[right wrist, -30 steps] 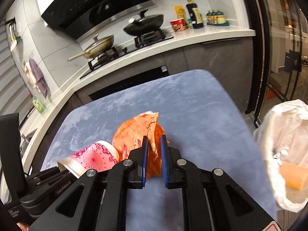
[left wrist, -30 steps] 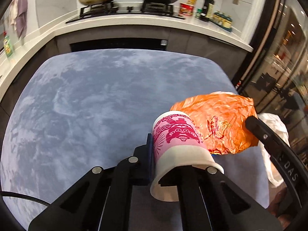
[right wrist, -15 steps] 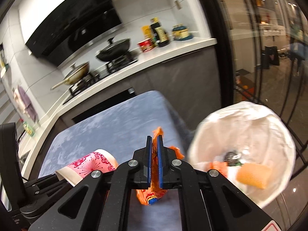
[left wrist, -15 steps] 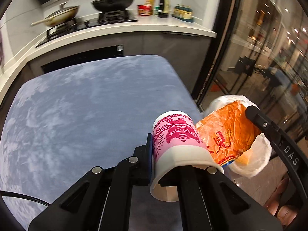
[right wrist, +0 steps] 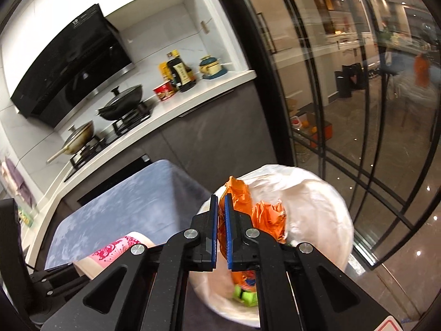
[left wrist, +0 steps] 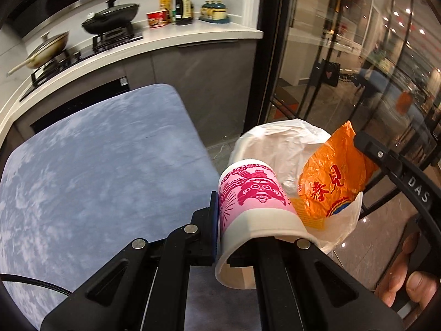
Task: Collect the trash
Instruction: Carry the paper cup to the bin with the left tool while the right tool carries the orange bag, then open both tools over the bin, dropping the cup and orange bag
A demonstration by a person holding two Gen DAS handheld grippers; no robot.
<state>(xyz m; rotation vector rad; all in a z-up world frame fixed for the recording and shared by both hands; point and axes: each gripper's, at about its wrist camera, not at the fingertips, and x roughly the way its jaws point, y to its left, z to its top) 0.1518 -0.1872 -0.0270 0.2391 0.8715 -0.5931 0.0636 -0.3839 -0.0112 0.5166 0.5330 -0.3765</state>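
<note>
We have the left gripper (left wrist: 234, 237) pinched on the pink paper cup (left wrist: 252, 193) and the right gripper (right wrist: 221, 233) clamped on the orange wrapper (right wrist: 239, 195), both above the white bin bag (right wrist: 317, 207), so we should centre each before letting go

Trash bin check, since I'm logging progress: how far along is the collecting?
Done: the white-lined bin already holds some scraps, and the blue table looks bare. In hand: the right gripper grips an orange wrapper over the bin; the left gripper grips a pink paper cup beside it. Left: drop both in.
</note>
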